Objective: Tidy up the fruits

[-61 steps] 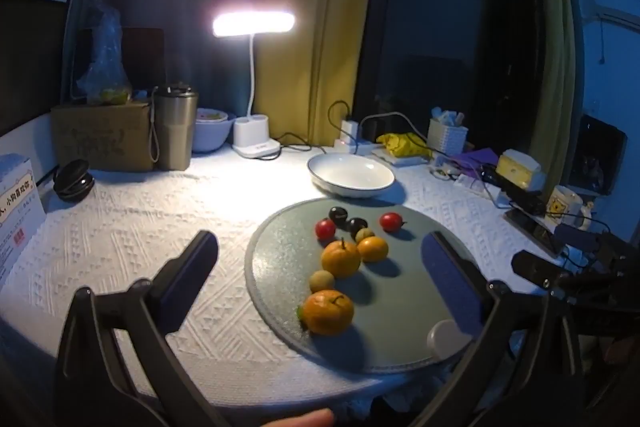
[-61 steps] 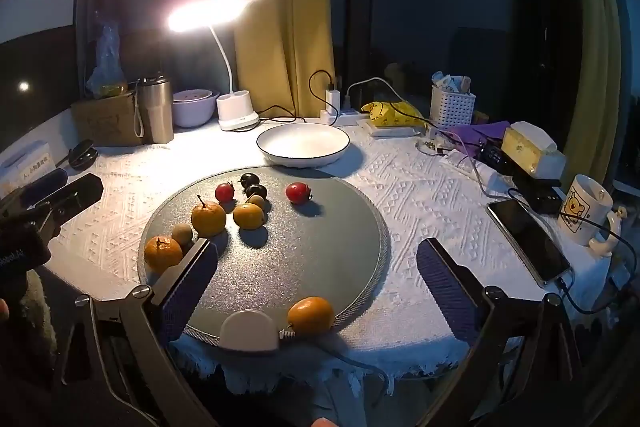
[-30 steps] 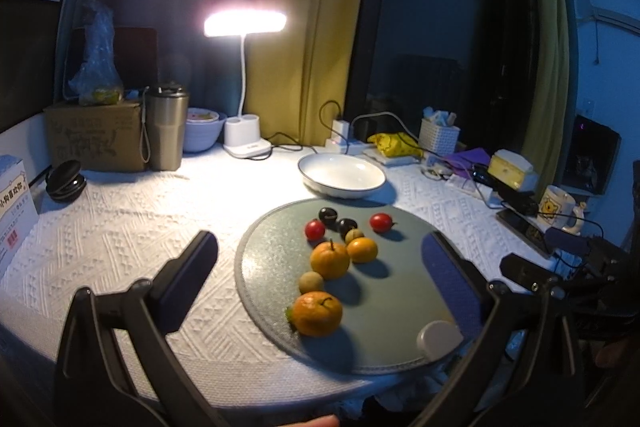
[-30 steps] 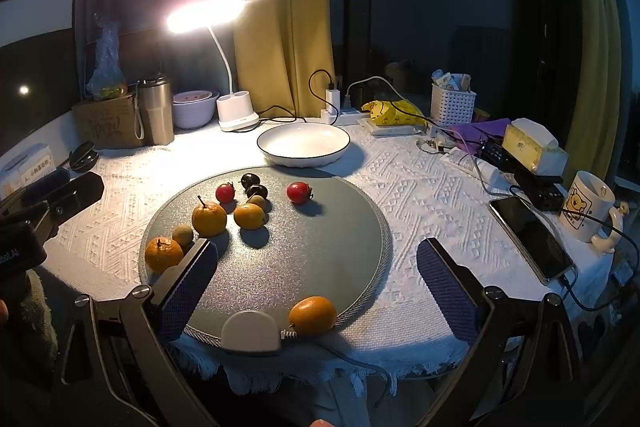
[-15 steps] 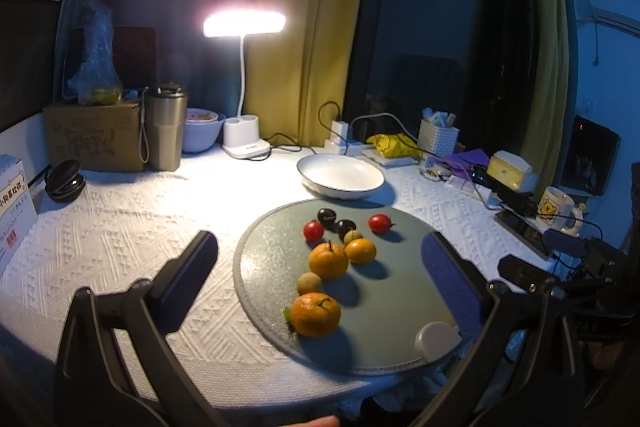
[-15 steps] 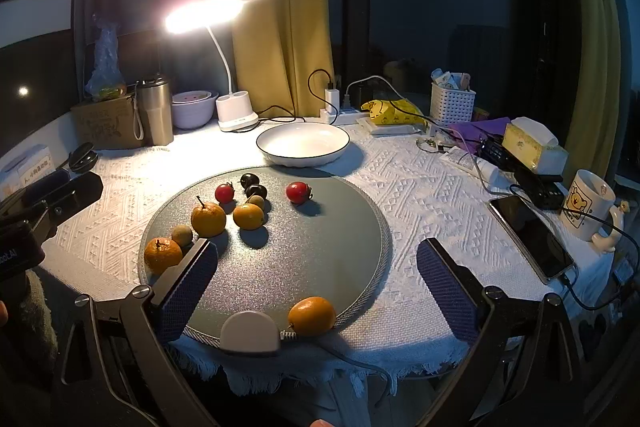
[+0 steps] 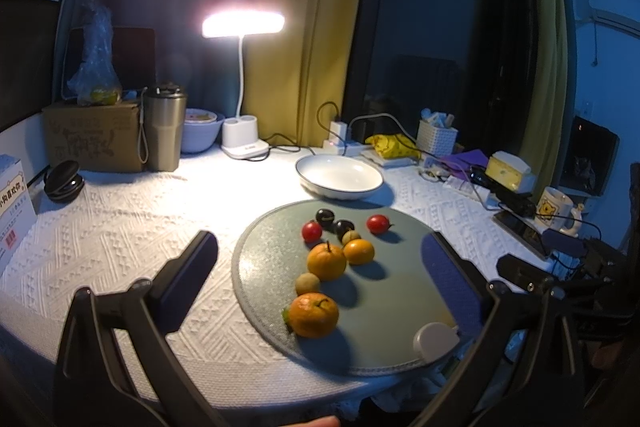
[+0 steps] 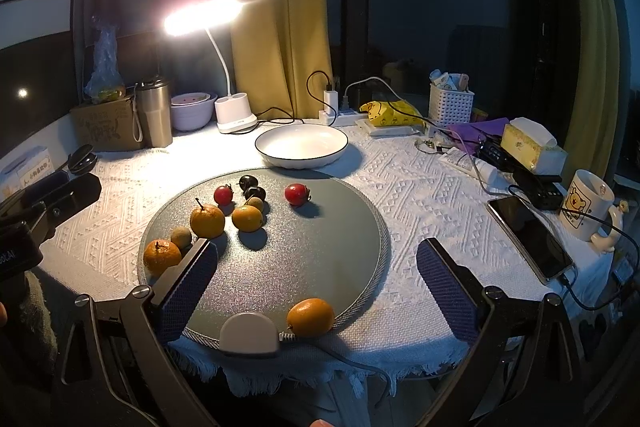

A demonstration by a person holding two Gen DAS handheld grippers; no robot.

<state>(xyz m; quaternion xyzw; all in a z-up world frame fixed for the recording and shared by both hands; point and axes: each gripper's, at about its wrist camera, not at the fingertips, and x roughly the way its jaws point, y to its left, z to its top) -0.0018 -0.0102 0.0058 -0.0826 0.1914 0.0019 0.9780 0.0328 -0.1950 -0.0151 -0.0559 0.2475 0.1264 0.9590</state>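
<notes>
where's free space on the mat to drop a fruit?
Mat's right half, from the red tomato down to the lone orange, is bare. Bowl is empty too. The left side is crowded with the fruit cluster; a white puck sits on the near rim.

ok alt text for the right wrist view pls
An open right gripper hovers over a round grey mat with oranges, red tomatoes and small dark fruits. An empty white bowl sits behind it, under a lit desk lamp.
</notes>
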